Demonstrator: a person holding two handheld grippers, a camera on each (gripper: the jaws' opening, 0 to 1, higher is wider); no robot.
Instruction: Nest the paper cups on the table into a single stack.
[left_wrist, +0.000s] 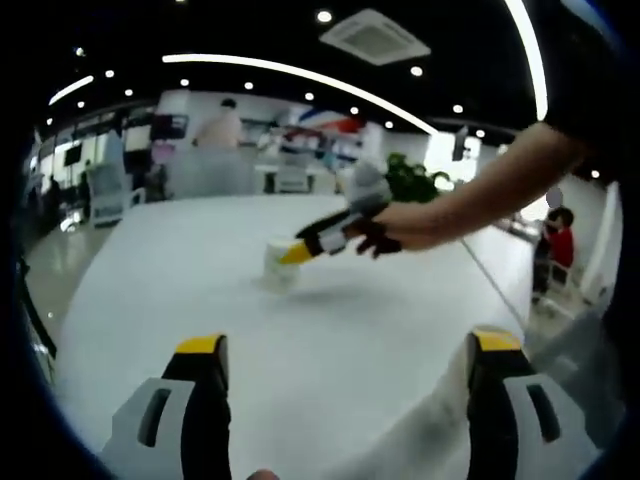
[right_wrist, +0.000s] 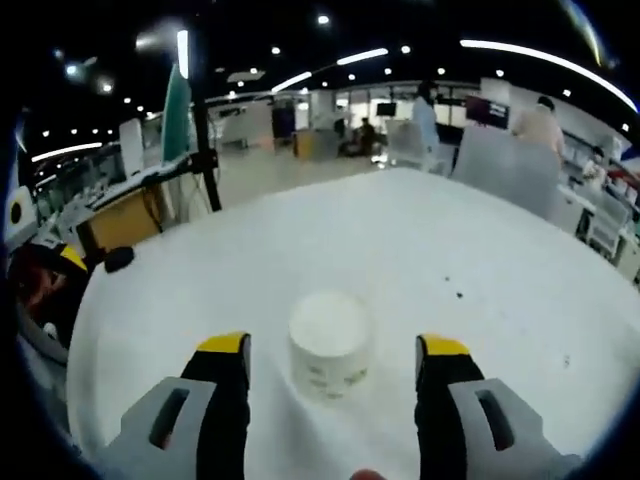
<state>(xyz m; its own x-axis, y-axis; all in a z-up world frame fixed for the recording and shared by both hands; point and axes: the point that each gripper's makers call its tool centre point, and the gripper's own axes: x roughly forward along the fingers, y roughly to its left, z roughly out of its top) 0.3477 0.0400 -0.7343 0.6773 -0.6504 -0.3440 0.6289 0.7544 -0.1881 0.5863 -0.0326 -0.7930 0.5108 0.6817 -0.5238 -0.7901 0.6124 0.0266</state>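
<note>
Your right gripper (right_wrist: 333, 360) is hovering with jaws spread around the paper cup (right_wrist: 329, 342), not touching it; your left gripper (left_wrist: 345, 360) is waiting released above the white table (left_wrist: 350, 320).

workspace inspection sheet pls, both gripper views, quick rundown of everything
surface: white table, a few dark specks on it
job's things: one white paper cup upright on the table; whether it is a stack, cannot tell
clutter: nothing seen
grippers: left gripper open, nothing between its jaws; right gripper open, jaws either side of the cup, not touching it
cables: nothing seen
surroundings: open hall with ceiling lights, desks, chairs, people in the background
</note>
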